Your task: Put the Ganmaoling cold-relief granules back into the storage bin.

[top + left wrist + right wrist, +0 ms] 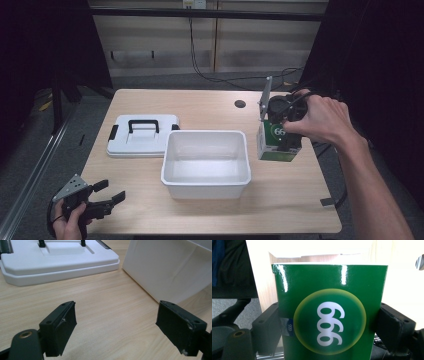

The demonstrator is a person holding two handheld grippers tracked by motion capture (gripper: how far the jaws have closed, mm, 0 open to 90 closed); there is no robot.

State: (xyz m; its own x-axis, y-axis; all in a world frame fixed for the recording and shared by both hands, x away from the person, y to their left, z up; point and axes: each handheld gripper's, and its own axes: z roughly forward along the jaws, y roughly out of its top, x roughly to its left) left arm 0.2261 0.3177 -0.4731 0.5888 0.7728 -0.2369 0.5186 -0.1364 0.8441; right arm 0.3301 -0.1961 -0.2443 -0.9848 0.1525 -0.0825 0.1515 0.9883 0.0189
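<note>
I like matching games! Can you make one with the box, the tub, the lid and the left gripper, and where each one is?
Things:
1. green box
2. tub
3. lid
4. left gripper

Places or states:
A. lying flat, left of the tub
B. open, near the table's front left corner
C. held by the right gripper
D. empty, mid-table

Pairs: 1-C, 2-D, 3-A, 4-B

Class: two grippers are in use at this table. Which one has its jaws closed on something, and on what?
The right gripper, clamped on the green box beside the white bin. The left gripper hangs open at the table's near-left corner.
</note>
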